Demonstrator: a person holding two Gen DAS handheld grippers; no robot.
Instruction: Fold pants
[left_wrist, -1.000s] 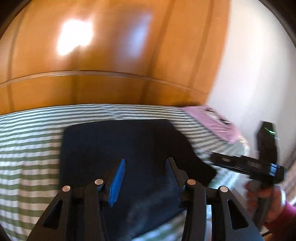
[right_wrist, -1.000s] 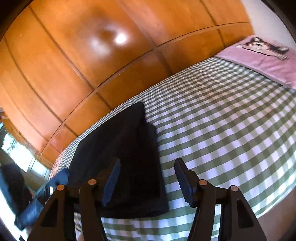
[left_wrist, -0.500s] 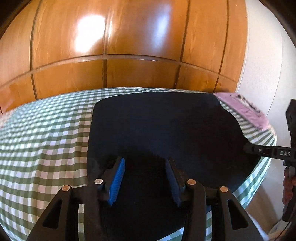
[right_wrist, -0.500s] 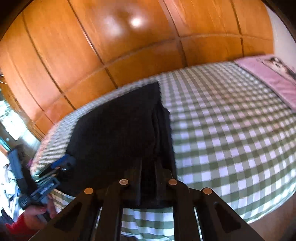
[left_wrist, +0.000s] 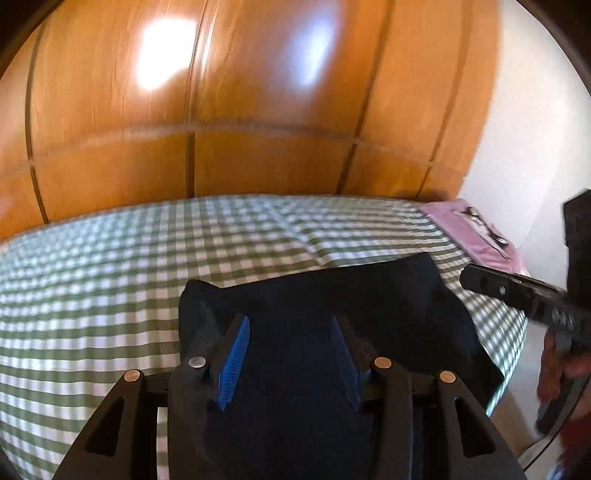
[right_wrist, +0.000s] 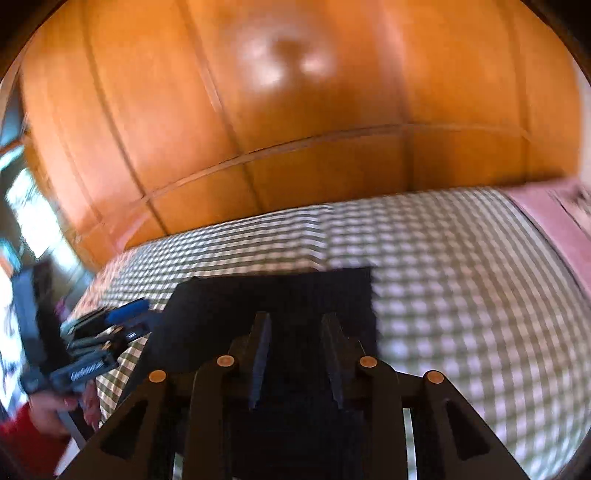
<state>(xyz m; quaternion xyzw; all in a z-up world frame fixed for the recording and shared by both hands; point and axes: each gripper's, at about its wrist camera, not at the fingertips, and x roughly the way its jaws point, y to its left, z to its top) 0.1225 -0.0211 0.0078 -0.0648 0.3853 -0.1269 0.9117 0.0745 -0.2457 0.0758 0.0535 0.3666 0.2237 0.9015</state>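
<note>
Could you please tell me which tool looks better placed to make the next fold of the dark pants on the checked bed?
Probably the right tool: it points across the pants' near edge, its jaws opening with fabric between; the left tool stands open over them.

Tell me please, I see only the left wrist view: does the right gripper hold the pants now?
Observer: No. The right gripper has its jaws opening. The dark pants show in the gap, but the pads do not press them.
Operator: How does the far edge of the pants look from that side?
Observer: In the right wrist view it runs straight and ends in a sharp right corner on the checked bedcover.
</note>
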